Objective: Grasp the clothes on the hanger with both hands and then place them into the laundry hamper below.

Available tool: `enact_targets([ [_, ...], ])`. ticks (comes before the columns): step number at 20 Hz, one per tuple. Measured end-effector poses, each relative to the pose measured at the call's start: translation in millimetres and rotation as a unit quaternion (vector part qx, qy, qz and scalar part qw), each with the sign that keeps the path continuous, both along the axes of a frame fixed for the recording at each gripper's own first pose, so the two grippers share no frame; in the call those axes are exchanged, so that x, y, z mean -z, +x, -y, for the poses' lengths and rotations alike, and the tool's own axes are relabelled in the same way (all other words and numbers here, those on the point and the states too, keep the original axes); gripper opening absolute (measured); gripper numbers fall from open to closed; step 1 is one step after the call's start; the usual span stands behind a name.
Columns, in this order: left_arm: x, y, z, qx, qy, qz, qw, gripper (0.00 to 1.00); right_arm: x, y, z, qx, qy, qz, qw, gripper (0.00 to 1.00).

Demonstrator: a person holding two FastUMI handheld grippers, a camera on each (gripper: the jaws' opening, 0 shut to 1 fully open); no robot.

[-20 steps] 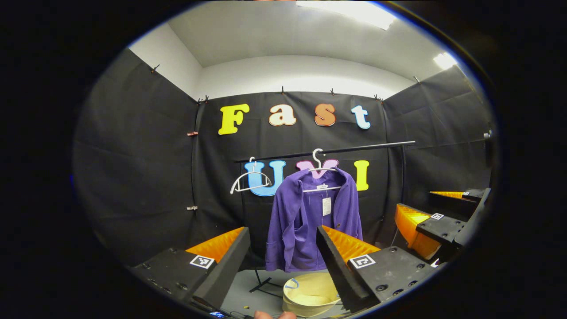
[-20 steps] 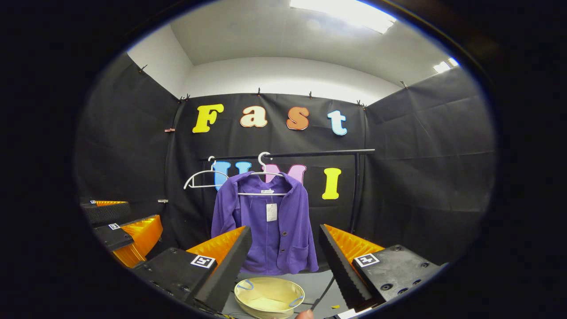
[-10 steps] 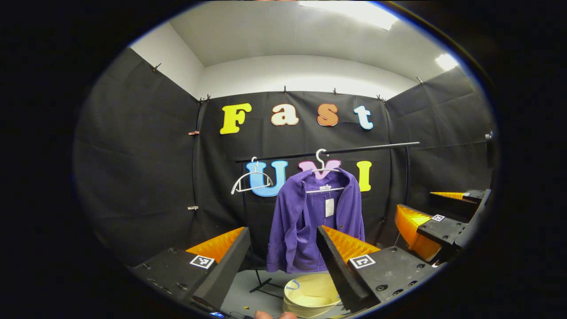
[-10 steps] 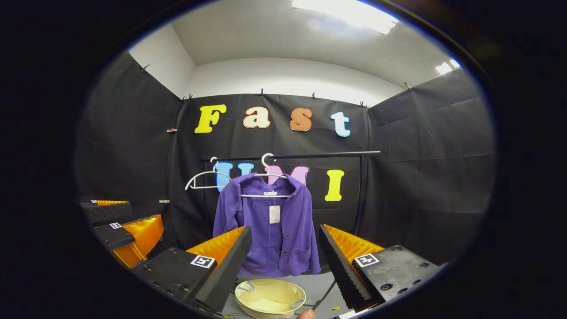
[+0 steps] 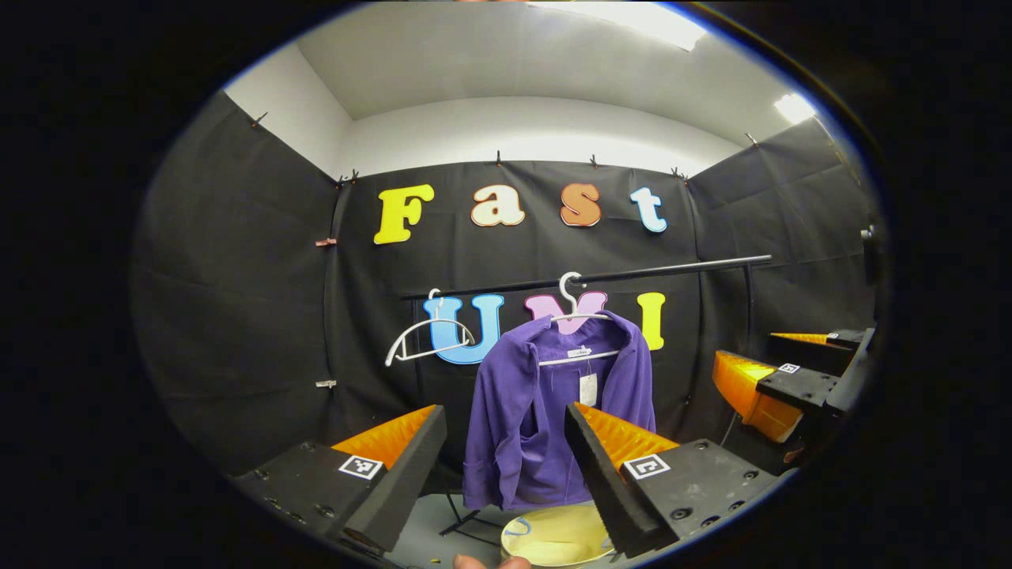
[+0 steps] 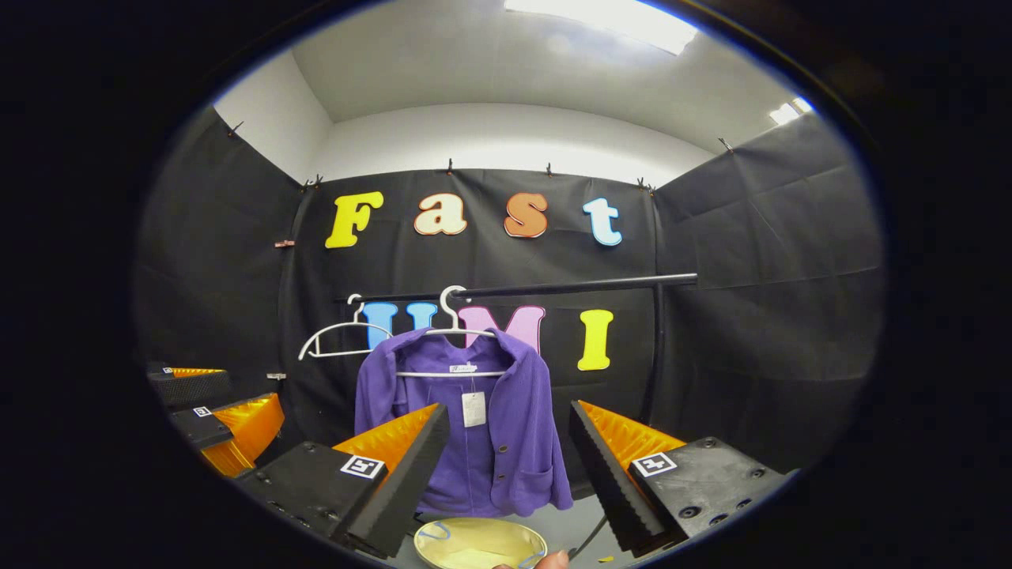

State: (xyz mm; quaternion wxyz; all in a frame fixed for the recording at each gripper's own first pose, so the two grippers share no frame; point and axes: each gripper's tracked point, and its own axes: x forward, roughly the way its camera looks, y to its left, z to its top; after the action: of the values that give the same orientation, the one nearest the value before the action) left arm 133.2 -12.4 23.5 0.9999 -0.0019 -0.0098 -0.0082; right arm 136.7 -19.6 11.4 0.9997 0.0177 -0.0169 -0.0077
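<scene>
a purple jacket hangs open on a white hanger, directly above the pale yellow hamper.

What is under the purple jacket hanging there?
A pale yellow hamper sits on the floor below the jacket. Its bottom edge is cut off, and the gripper fingers cover part of it.

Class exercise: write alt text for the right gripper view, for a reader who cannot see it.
A purple button-up jacket hangs on a white hanger from a black rail, above a pale yellow laundry hamper. The open right gripper frames it; an empty white hanger hangs alongside.
</scene>
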Motion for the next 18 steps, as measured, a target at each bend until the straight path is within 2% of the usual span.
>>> enact_targets([
  [3, -0.9, 42.9, 11.2, 0.003, -0.005, -0.001, 1.0, 0.95, 8.1, 44.7, -1.8, -0.015, -0.001, -0.005, 1.0, 0.97],
  [10, 13.1, 140.5, 21.5, -0.016, 0.007, -0.006, 1.0, 0.92, 28.0, 142.5, -2.6, -0.035, 0.014, -0.003, 0.999, 0.98],
  [17, 35.1, 227.7, 19.4, -0.05, 0.008, -0.017, 0.999, 0.97, 61.6, 230.0, -1.4, -0.043, 0.027, -0.011, 0.999, 0.98],
  [18, 39.1, 237.7, 18.3, -0.054, 0.011, -0.018, 0.998, 0.95, 65.2, 240.6, -0.8, -0.043, 0.025, -0.009, 0.999, 0.98],
])
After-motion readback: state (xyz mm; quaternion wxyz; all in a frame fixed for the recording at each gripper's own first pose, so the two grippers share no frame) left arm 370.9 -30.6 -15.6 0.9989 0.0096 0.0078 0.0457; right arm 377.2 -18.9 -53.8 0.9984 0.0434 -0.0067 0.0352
